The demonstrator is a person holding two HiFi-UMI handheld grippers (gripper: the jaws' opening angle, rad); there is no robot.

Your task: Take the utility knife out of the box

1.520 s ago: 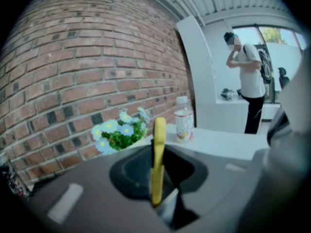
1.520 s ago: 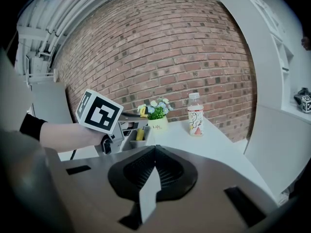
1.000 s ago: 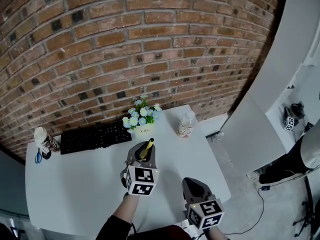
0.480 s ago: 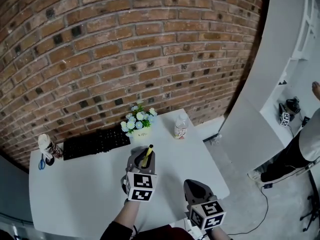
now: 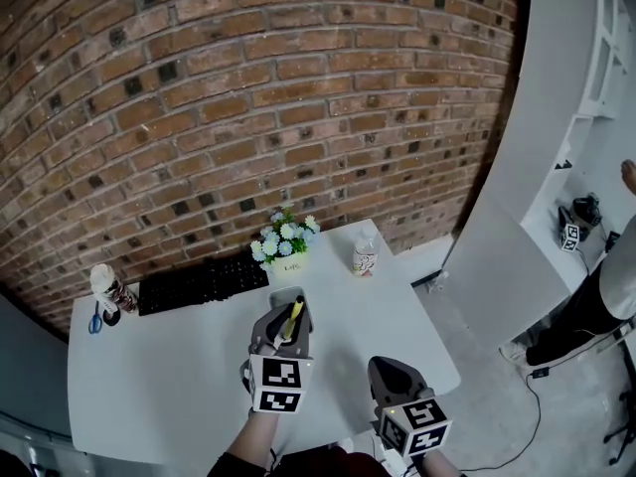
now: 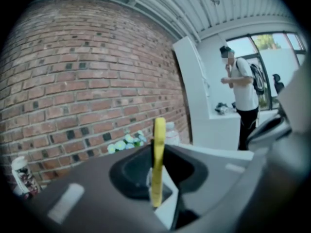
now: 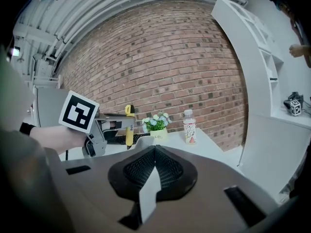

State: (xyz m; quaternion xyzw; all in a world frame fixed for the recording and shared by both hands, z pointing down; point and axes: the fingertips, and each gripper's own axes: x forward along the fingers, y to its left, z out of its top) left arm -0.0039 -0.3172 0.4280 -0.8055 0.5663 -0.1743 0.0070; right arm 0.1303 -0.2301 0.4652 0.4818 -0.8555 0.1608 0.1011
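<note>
One white rectangular table (image 5: 149, 376), no box showing on it, lies below both tools, above which the grey left gripper (image 5: 287, 311) clamps the slim yellow utility knife (image 6: 158, 164) upright, apparently to carry it clear, while the right gripper (image 7: 154, 159), jaws together on nothing, stands beside.

Head camera looks steeply down on the bench (image 5: 149, 386); both gripper cameras, close behind their jaws, face the brick wall (image 7: 160, 57) and flowers (image 7: 155, 122).
</note>
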